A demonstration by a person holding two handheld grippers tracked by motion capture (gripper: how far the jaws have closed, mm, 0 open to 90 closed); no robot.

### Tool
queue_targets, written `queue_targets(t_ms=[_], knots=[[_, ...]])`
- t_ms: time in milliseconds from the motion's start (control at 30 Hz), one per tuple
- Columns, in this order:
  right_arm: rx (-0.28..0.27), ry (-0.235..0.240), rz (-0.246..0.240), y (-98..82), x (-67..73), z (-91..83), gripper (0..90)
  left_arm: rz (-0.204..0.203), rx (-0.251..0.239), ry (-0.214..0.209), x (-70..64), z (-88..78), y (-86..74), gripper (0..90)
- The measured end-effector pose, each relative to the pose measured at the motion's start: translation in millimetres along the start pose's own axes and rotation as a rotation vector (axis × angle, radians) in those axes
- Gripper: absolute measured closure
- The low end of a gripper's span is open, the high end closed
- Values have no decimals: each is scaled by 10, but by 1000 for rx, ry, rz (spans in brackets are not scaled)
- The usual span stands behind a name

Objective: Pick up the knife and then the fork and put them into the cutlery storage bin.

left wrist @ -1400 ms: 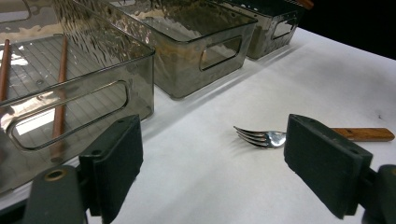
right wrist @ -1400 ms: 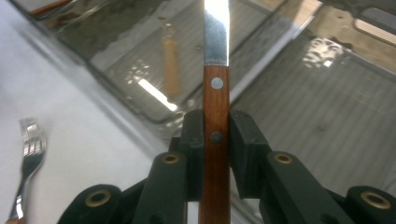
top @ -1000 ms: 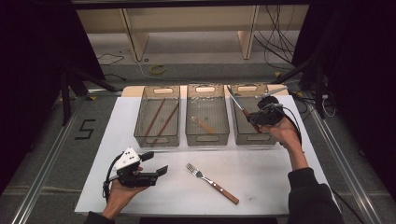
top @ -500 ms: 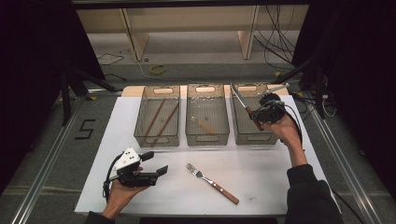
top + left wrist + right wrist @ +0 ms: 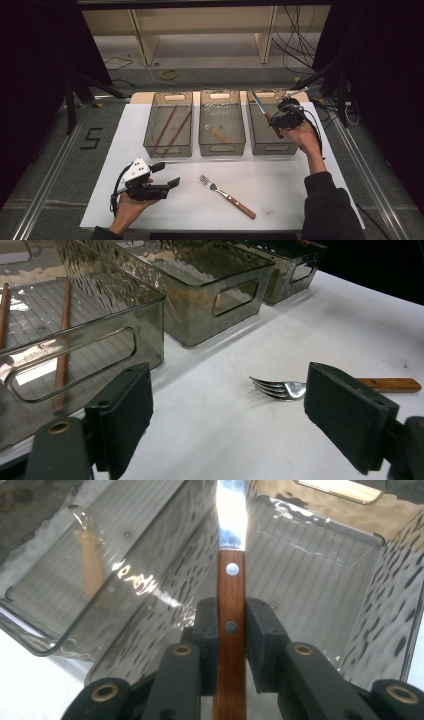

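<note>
My right gripper (image 5: 281, 120) sits right of centre in the high view, hand raised over the rightmost bin (image 5: 272, 146), forearm coming up from the lower right corner. Its fingers (image 5: 260, 635) are clamped on the wooden handle of a knife (image 5: 231, 580). The knife's long axis runs up-left in the high view, blade tip toward the bin's far left corner, handle end down by my fingers. In the right gripper view the knife (image 5: 231, 580) stands straight up the frame, blade at top, two rivets on the handle, bin floor below it.

My left gripper (image 5: 150, 182) is at lower left of the high view, hand palm-up low over the white counter (image 5: 280, 185), fingers pointing right toward the fork. Fingers spread wide, nothing between them. In the left gripper view the two fingers (image 5: 122, 410) stand apart at the bottom corners.

Fork (image 5: 227, 196) lies on the counter at lower centre, tines up-left, wooden handle down-right.

The left gripper view gives the fork's tines (image 5: 280, 388) close up; the high view gives all three bins in a row. The left bin (image 5: 169, 146) has two brown sticks (image 5: 172, 127), the middle bin (image 5: 221, 146) a small pale wooden piece I can't tell apart. The right gripper view gives rivet detail that the high view is too small for.
</note>
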State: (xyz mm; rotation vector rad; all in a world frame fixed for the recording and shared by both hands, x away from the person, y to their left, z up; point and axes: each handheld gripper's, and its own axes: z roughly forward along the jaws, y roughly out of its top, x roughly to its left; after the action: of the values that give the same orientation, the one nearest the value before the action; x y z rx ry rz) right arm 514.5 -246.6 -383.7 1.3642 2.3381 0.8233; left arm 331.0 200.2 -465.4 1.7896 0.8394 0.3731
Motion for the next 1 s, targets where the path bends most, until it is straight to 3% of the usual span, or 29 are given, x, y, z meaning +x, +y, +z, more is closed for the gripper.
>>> queue_targets(t_ms=[567,1000], knots=[[75,-33,51,6,-42,170,771,-2,-1,-1,-3,-2,2,190],[108,-42,49,-6,-27,236,770,-1,-1,-1,-3,-3,3,190]])
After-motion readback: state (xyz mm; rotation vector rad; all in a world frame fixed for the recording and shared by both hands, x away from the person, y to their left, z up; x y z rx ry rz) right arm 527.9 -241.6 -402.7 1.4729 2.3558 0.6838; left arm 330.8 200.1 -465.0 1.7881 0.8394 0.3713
